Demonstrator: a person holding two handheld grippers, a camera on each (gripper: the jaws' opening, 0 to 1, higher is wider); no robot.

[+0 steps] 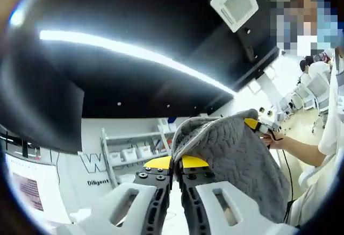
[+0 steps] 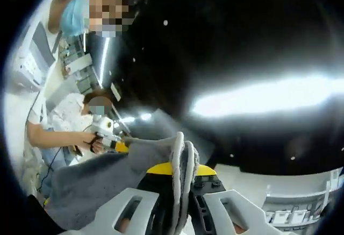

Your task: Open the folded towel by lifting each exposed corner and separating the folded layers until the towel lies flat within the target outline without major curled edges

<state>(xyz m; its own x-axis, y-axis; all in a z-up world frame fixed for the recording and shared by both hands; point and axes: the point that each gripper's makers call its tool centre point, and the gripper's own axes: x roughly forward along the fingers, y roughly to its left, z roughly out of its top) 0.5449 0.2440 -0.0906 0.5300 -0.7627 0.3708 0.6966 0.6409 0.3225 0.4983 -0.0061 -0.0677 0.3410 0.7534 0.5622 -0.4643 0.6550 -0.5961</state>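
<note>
Between both grippers (image 1: 176, 166) (image 2: 180, 173), towel (image 1: 236, 154) stretches lengthwise.

grey towel (image 2: 97, 184) edge between right gripper (image 2: 180, 177) jaws

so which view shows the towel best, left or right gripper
The left gripper view: the grey towel hangs broadside there, its quilted face spread between both grippers. In the right gripper view the towel is seen mostly edge-on, a folded edge rising between the right gripper's fingers and the rest trailing toward the left gripper.
</note>
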